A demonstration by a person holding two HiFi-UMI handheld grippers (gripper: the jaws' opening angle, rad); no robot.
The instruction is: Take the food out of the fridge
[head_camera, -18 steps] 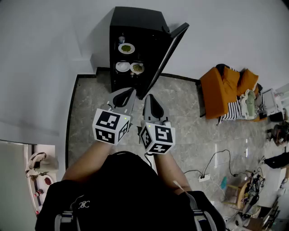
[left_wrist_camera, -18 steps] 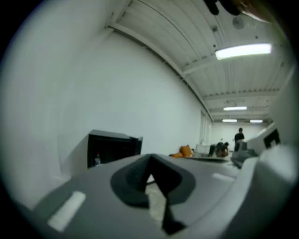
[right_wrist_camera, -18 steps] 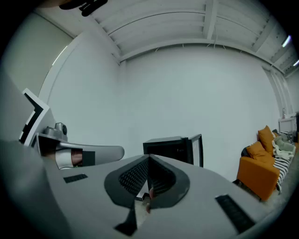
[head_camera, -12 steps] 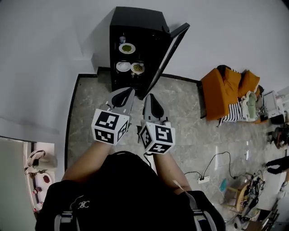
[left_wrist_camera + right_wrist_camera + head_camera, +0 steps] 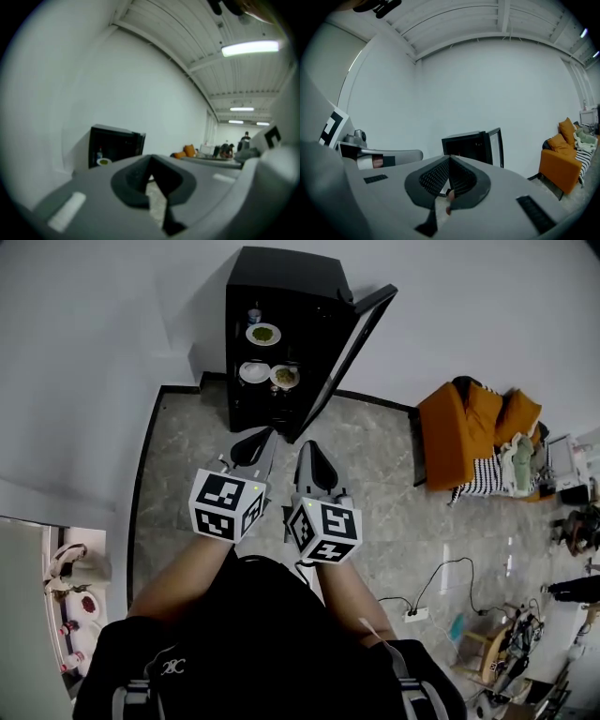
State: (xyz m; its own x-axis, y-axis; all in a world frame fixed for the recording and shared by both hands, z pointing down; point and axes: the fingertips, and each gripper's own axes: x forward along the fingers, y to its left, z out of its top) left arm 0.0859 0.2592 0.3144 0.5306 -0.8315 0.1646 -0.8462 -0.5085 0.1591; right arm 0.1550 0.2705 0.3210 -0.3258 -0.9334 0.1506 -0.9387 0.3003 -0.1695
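Observation:
A small black fridge [image 5: 281,306] stands against the white wall with its door [image 5: 349,352] swung open to the right. On its upper shelf are a small bottle [image 5: 253,314] and a plate of green food [image 5: 263,334]. The lower shelf holds a white plate [image 5: 253,372] and another plate of food [image 5: 285,377]. My left gripper [image 5: 265,437] and right gripper [image 5: 307,448] are side by side over the stone floor, short of the fridge, both shut and empty. The left gripper view shows the fridge [image 5: 115,145] beyond the closed left gripper [image 5: 151,159]. The right gripper view shows the fridge [image 5: 471,146] beyond the closed right gripper [image 5: 450,159].
An orange sofa [image 5: 473,432] with striped cloth stands to the right. Cables and a power strip [image 5: 413,614] lie on the floor at lower right, with clutter further right. A stand with small items [image 5: 75,601] is at lower left. People [image 5: 245,138] stand far off.
The head view has drifted slightly. Both grippers stay shut and side by side in front of the open fridge.

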